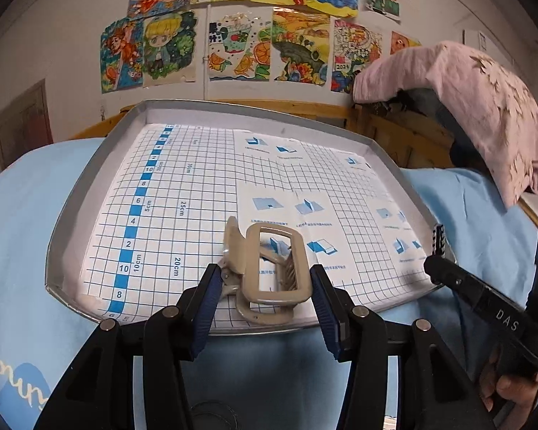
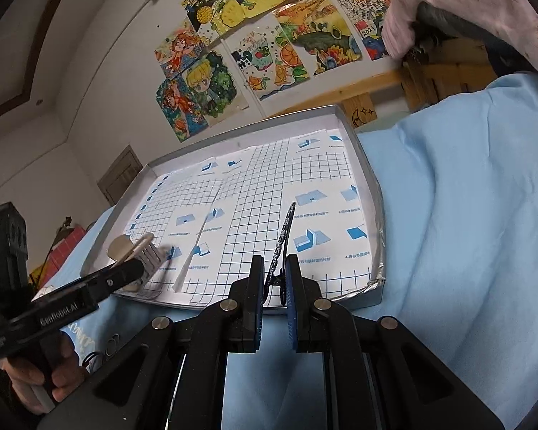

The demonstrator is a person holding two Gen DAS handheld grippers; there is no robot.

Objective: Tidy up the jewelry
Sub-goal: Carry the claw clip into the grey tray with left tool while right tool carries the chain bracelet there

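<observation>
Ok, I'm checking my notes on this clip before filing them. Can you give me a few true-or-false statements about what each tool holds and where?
1. The left tool grips a beige claw clip. True.
2. The right tool is empty. False: it is shut on a thin black hair clip.
3. The tray is lined with gridded paper. True.
4. The tray rests on a bare wooden table. False: it sits on light blue bedding.

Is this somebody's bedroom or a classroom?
Probably a child's bedroom. Colourful drawings are taped to the wall, a blue bedsheet covers what looks like a bed with a wooden frame, and a pink cloth is draped nearby.
</observation>
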